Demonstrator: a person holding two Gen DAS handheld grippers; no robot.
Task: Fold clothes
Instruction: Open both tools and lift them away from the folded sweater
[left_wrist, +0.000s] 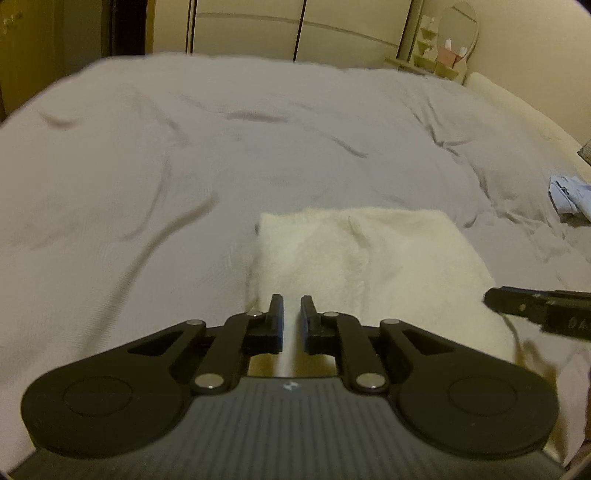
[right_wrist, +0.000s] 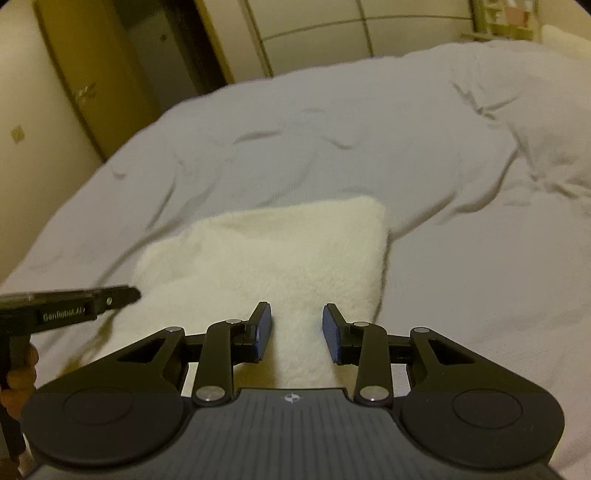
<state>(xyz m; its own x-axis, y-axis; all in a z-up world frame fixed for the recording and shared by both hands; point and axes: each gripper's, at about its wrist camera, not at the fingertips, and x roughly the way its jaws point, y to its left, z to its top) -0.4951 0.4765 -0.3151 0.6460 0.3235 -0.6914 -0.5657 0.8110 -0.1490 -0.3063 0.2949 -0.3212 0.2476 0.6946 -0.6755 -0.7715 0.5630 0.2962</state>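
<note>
A fluffy white garment (left_wrist: 362, 258) lies folded into a rough rectangle on the grey bed cover (left_wrist: 184, 155). My left gripper (left_wrist: 292, 314) hovers over the garment's near left part, its fingers a narrow gap apart with only fabric showing below. In the right wrist view the same garment (right_wrist: 280, 251) lies under my right gripper (right_wrist: 297, 328), which is open wide above its near edge and holds nothing. Each gripper shows in the other's view: the right gripper (left_wrist: 495, 301) at the garment's right side, the left gripper (right_wrist: 129, 293) at its left side.
A crumpled light blue cloth (left_wrist: 569, 197) lies at the bed's far right. Wardrobe doors (left_wrist: 303, 26) and a shelf with a round mirror (left_wrist: 458, 29) stand behind the bed. A hand (right_wrist: 20, 373) holds the left gripper's handle.
</note>
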